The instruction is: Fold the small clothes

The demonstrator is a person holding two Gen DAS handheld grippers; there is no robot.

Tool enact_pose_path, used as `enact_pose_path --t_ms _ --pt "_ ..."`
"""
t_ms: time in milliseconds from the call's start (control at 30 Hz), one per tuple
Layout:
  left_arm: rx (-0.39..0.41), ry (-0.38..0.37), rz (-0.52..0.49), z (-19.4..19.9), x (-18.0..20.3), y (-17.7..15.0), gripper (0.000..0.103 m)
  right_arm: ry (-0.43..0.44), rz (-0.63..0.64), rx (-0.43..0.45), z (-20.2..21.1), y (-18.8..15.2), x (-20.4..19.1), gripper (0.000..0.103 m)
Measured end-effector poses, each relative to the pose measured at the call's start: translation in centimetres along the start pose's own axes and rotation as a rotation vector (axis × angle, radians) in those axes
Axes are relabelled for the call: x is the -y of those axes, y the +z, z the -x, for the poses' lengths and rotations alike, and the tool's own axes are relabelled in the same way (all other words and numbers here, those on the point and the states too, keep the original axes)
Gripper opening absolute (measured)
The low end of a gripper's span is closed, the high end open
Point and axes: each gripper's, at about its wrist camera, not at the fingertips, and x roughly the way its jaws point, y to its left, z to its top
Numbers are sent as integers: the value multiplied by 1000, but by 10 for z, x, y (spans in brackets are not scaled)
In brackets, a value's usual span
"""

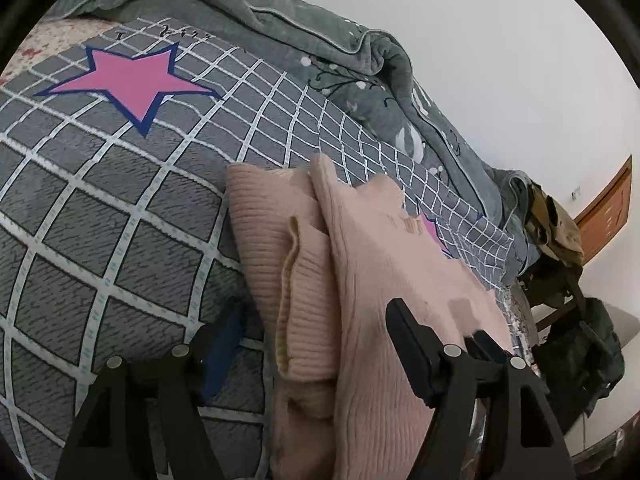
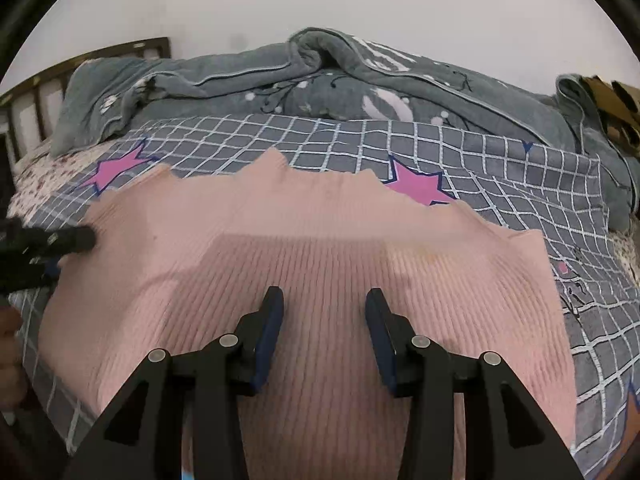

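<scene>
the pink knit top (image 2: 320,248) lies spread mid-frame on the bed (image 2: 500,184); both the left claw (image 1: 316,320) and right claw (image 2: 324,300) gape empty, so pinch one side edge cleanly and fold it inward.

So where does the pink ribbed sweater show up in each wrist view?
Left wrist: pink ribbed sweater lies centre to lower right, between the open fingers of the left hand-held gripper.
Right wrist: it fills the centre and bottom.
Shared landmark: pink star on the checked bedsheet.
</scene>
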Motion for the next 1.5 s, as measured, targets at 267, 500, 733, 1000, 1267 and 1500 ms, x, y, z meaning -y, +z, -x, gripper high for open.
enact_pose_path --t_ms 267,500,733,1000,1267,1500 --pt "22 80 -56 -9 15 -3 77 96 154 -14 27 -29 1 43" --pt "23 142 -48 -11 20 -8 69 218 159 10 52 -43 26 42" --pt "-7 138 54 -3 24 8 24 190 -39 104 74 -38 90 43" --pt "-1 201 44 11 84 29 23 113 -243 104 78 -38 158 43" --pt "-22 187 -52 4 190 37 22 81 -402 131 83 -37 209 43" --pt "-101 151 -135 -50 262 11 22 100 -582 161 76 -35 250 43"
